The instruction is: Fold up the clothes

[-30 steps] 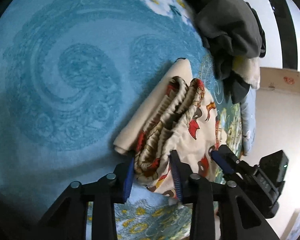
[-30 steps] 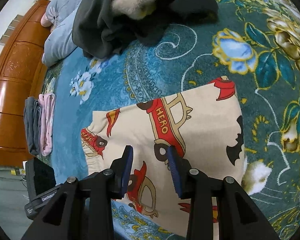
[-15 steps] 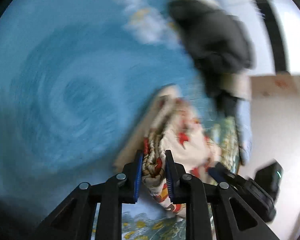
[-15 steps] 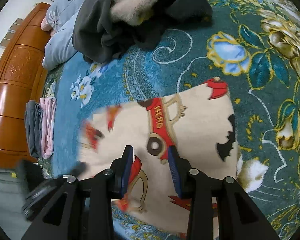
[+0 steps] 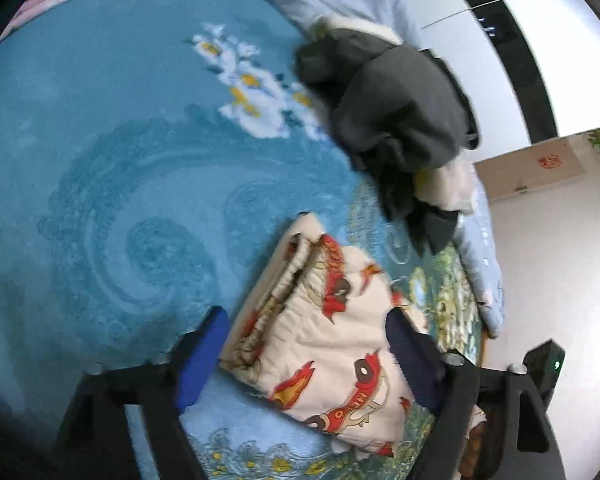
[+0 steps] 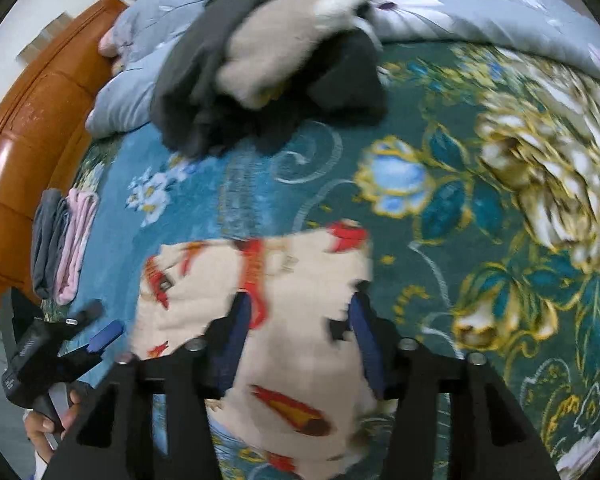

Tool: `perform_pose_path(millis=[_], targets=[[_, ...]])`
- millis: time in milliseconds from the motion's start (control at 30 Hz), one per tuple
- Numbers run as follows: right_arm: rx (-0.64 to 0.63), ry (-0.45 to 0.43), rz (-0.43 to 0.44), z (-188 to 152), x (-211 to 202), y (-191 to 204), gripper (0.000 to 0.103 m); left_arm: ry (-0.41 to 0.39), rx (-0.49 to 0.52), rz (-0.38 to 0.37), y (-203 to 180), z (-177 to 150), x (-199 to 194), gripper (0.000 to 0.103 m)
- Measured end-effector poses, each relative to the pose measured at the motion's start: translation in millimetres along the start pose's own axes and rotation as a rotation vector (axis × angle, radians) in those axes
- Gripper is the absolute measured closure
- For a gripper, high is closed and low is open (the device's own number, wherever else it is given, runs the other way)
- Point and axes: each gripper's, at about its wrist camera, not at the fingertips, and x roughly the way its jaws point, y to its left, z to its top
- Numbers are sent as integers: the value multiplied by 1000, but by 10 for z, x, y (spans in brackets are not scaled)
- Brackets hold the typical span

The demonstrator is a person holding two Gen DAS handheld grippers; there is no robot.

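Both tools, left (image 5: 306,354) and right (image 6: 300,332), hung with fingers apart over the folded pyjamas (image 5: 324,344) on the bed (image 5: 100,140) just ahead; next, probably moving them to the stack (image 6: 62,244).

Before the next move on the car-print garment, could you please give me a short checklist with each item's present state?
1. Left tongs open, nothing held: ok.
2. Right tongs open over the car-print garment: ok.
3. Garment folded, lying on the blue bedspread: ok.
4. Fold edges even: cannot tell, right view blurred.
5. Dark clothes pile apart from the garment: ok.
6. Folded grey and pink stack lies apart, by the headboard: ok.
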Motion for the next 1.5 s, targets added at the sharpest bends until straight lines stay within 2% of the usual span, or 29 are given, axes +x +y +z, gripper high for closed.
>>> perform_pose_path(millis=[67, 133, 167, 267, 333, 433, 500, 533, 633, 733, 767, 867, 1033, 1233, 1267, 1300, 1367, 1400, 1500], targets=[[57, 37, 23, -55, 68, -169, 49, 61, -21, 47, 53, 30, 165, 19], [120, 82, 55, -139, 163, -318, 44, 91, -12, 101, 57, 28, 280, 19], [140, 100, 74, -187, 208, -357, 41, 98, 2, 114, 54, 24, 308, 19], [174, 149, 122, -302, 335, -416, 40, 115, 39, 134, 35, 42, 373, 18], [188, 169, 146, -354, 397, -446, 40, 123, 55, 110, 23, 69, 388, 18], [225, 169, 185, -381, 419, -491, 40, 134, 46, 1, 41, 96, 379, 20], [229, 170, 204, -376, 425, -499, 40, 152, 38, 0, 75, 118, 425, 25], [226, 170, 211, -371, 426, -499, 40, 158, 33, 3, 95, 139, 449, 32], [220, 158, 222, -359, 407, -518, 40, 164, -10, -35, 196, 204, 434, 43], [234, 156, 235, -360, 417, -541, 40, 173, -64, -75, 279, 249, 423, 45], [238, 155, 239, -362, 419, -549, 40, 176, -68, -82, 273, 257, 439, 49], [249, 152, 254, -369, 422, -585, 40, 203, -21, -88, 179, 218, 474, 55], [272, 141, 278, -348, 426, -638, 40, 197, -71, -86, 213, 220, 504, 71], [311, 112, 282, -286, 454, -652, 40, 178, -39, -64, 120, 183, 477, 73], [316, 110, 278, -279, 454, -645, 47, 175, -37, -61, 108, 174, 471, 74], [324, 112, 278, -272, 458, -631, 65, 169, -33, -57, 91, 169, 466, 74], [337, 114, 275, -258, 463, -602, 74, 152, -9, -42, 24, 147, 434, 76], [339, 113, 271, -249, 450, -584, 83, 142, 4, -37, 14, 142, 382, 77], [310, 95, 267, -213, 354, -500, 88, 111, 31, -35, -27, 113, 242, 77]])
